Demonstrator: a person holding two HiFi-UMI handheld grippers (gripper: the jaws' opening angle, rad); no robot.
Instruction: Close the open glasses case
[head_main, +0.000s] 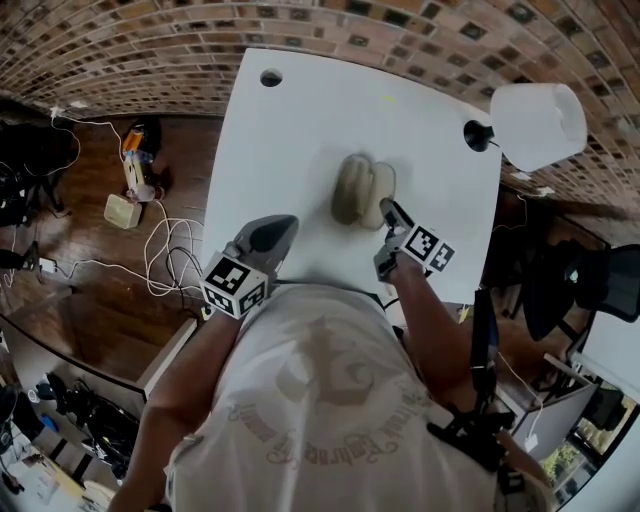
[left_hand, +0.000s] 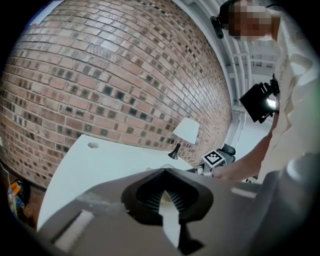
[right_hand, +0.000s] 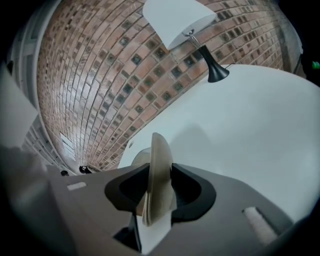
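A beige glasses case (head_main: 355, 190) lies in the middle of the white table (head_main: 300, 130), its two halves side by side. My right gripper (head_main: 390, 212) is at the case's near right edge. In the right gripper view the lid (right_hand: 157, 150) stands edge-on between the jaws of the right gripper (right_hand: 159, 167), which are shut on it. My left gripper (head_main: 280, 228) hovers at the table's near edge, left of the case and apart from it. Seen in its own view, the left gripper (left_hand: 165, 171) has its tips together with nothing held.
A white-shaded lamp (head_main: 535, 122) on a black base stands at the table's far right corner. A cable hole (head_main: 271, 77) sits at the far left corner. Brick wall runs behind the table. Cables and small devices (head_main: 135, 180) lie on the wooden floor to the left.
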